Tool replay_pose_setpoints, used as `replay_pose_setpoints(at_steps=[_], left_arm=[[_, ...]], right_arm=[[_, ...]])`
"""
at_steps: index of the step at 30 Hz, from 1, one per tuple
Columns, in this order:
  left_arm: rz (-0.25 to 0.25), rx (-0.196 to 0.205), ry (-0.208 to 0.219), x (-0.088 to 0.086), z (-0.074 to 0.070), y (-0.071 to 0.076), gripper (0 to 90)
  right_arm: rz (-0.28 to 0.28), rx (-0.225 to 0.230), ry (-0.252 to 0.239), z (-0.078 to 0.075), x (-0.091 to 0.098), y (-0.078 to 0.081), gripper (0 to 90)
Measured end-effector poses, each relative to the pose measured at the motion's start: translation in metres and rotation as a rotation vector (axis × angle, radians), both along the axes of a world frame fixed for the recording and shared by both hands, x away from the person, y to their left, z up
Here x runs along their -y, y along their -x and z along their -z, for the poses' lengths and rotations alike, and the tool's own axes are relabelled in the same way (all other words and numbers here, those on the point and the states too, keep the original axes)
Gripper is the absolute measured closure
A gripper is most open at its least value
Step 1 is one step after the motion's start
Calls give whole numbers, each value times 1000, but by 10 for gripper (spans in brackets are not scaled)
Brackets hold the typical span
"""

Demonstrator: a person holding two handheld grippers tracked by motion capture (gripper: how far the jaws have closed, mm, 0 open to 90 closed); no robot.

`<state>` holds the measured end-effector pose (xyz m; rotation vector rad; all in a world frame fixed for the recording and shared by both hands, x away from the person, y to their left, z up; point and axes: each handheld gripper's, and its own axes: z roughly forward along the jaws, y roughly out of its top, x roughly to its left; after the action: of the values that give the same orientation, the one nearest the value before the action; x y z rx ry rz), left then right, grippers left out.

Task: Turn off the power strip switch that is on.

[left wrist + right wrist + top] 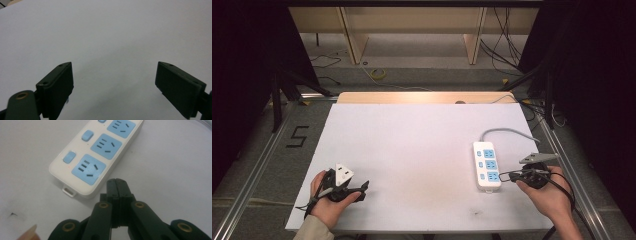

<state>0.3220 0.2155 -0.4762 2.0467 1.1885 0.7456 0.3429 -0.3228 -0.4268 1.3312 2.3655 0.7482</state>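
Right gripper (pixel 117 181) clenched empty just beside power strip (pixel 487 164) (switches unpressed); left gripper (pixel 113 82) released, idle near-left.

closed right gripper (pixel 116 181) just beside white power strip (pixel 75 177) on table (pixel 175 165)

Glossy white plastic power strip (pixel 96 157) with matt blue socket faces on a smooth, matt white tabletop (pixel 412 145).
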Motion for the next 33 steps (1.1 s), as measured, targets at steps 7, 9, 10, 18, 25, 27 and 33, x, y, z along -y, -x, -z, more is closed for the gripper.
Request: replay_pose_setpoints(at_steps=[7, 9, 10, 18, 25, 27, 33], left_arm=[[-1, 1, 0, 0, 0, 0, 146], [-1, 2, -1, 0, 0, 0, 146], [1, 1, -4, 0, 0, 0, 146], [1, 1, -4, 0, 0, 0, 146], [2, 0, -7, 0, 0, 0, 146], [1, 2, -7, 0, 0, 0, 146], [3, 2, -5, 0, 0, 0, 146]], right_arm=[[-5, -11, 2, -3, -4, -2, 900], [-7, -14, 3, -3, -5, -3, 900], [-7, -16, 4, -4, -5, -3, 900], [-9, -29, 7, -5, -8, -5, 900], [-13, -38, 9, -6, -11, -7, 900], [-14, -41, 10, -6, -12, -7, 900], [-15, -46, 12, -7, -14, -8, 900]])
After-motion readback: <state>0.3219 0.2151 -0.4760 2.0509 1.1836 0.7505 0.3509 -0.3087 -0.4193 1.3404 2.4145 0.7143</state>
